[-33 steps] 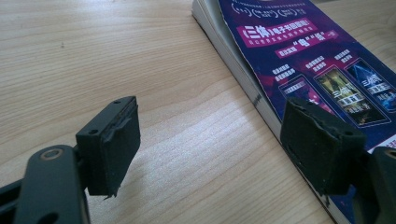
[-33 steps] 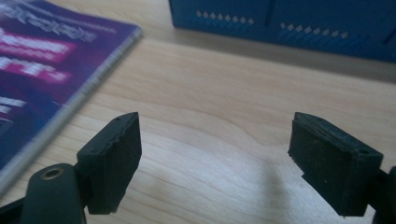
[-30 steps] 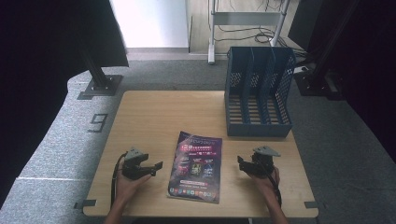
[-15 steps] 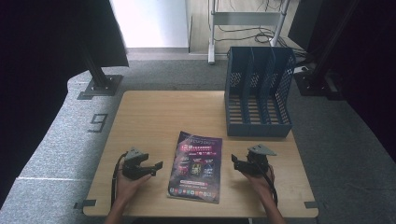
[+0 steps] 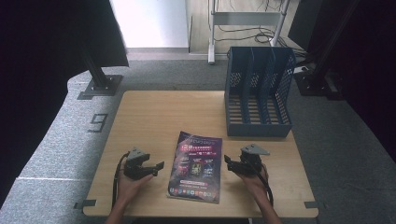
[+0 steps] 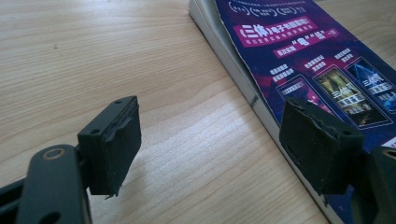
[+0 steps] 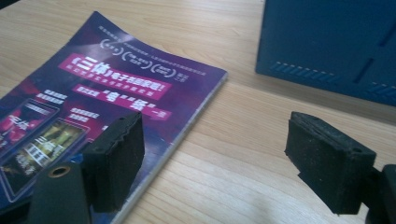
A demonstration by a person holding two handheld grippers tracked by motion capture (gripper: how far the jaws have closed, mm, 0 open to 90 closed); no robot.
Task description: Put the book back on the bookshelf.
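A thin purple magazine with a glossy printed cover point(image 5: 196, 165) lies flat on the light wooden desk point(image 5: 159, 116), near the middle of the desk's near edge, its long sides running slightly askew from near to far. In the left gripper view the magazine point(image 6: 299, 70) shows its pale stacked page edges along the side facing that gripper; in the right gripper view the magazine point(image 7: 98, 93) shows pink title bands and small pictures on the cover.

The left gripper point(image 5: 159, 165), black with a grey three-cornered plate on top, is held in the person's left hand point(image 5: 128, 179) just beside the magazine's left side, toward the desk's near left corner. Its jaws stand spread wide with nothing between them; one jaw hangs over bare wood, the other over the magazine's edge.

The right gripper point(image 5: 227, 162), of the same build, sits in the right hand point(image 5: 252, 175) just beside the magazine's right side. Its jaws are likewise spread apart and empty, one above the cover, the other above bare desk.

A blue plastic file rack with slotted walls and upright dividers point(image 5: 258, 93) stands at the desk's far right corner, well apart from the magazine; its dark blue wall point(image 7: 327, 42) shows beyond the right gripper's jaws.
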